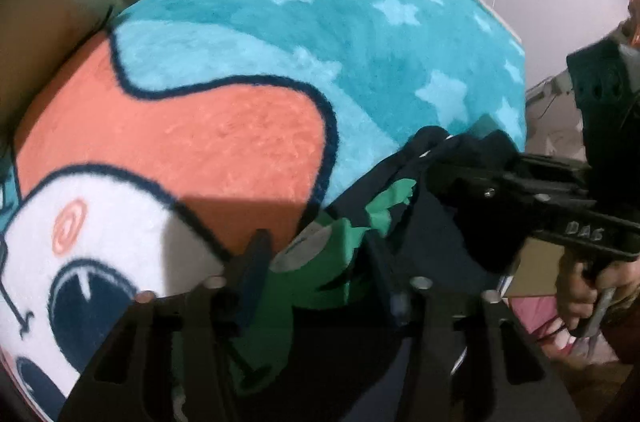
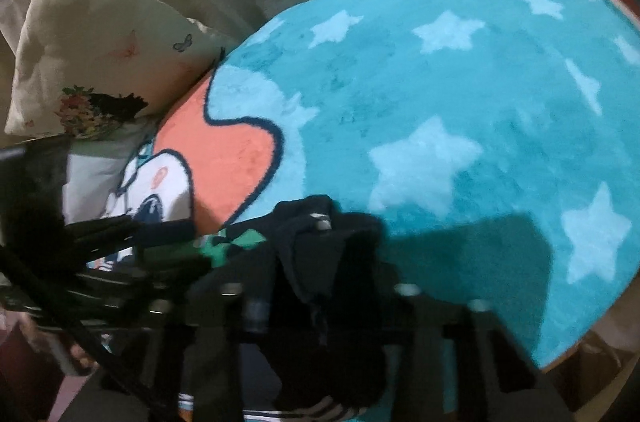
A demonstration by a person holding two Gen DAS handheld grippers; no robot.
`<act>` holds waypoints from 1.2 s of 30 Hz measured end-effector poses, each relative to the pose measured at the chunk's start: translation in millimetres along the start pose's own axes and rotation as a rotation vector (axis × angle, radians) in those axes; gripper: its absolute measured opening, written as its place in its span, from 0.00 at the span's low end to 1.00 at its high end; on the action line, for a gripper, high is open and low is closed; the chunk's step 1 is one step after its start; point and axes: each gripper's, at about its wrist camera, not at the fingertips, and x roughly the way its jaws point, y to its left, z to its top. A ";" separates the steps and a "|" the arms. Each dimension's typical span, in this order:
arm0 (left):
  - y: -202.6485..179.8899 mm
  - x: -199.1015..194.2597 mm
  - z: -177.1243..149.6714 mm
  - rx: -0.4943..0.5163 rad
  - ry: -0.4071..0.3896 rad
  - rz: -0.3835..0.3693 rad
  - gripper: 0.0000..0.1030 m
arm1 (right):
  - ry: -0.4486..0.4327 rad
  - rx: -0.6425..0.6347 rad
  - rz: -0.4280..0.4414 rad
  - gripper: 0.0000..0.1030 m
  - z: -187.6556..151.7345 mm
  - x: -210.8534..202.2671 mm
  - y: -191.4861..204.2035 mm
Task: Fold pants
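- Dark navy fabric of the pants [image 2: 316, 262] bunches between the fingers of my right gripper [image 2: 320, 286]; in its own view the cloth fills the gap, so I read it as clamped on the garment's edge, held up so the rest hangs free.
- My left gripper [image 1: 316, 262] has the green printed patch of the same garment [image 1: 320, 262] lying between its fingers; through the blur I cannot tell whether the pads press on it or stand just apart.
- Both tools sit close together at the near edge of the bed, with the pants draped off that edge, partly on the blanket. I judge this to be a two-point pickup, made so the garment can be lifted and spread flat before any fold.
- Beyond them lies the plush teal blanket with pale stars and an orange cartoon patch [image 2: 460, 82], bare of other laundry, and it serves as the folding surface.
- Farthest back, a cream pillow with butterfly print [image 2: 92, 34] leans against the curtain.
- No box, basket or other container shows in either view.
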 end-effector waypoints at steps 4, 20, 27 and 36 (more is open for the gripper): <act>0.0 -9.7 2.3 -0.023 -0.024 -0.016 0.17 | -0.009 -0.017 0.039 0.20 6.5 -8.4 3.9; 33.8 -37.8 16.4 -0.197 -0.056 0.026 0.28 | -0.097 0.073 0.061 0.59 43.7 -24.2 -30.9; 7.9 -25.6 39.9 -0.151 -0.054 0.046 0.29 | -0.114 0.175 0.066 0.56 21.6 -53.6 -62.3; 5.0 -19.4 37.2 -0.243 -0.057 0.049 0.28 | -0.042 0.129 0.164 0.32 10.7 -32.1 -48.4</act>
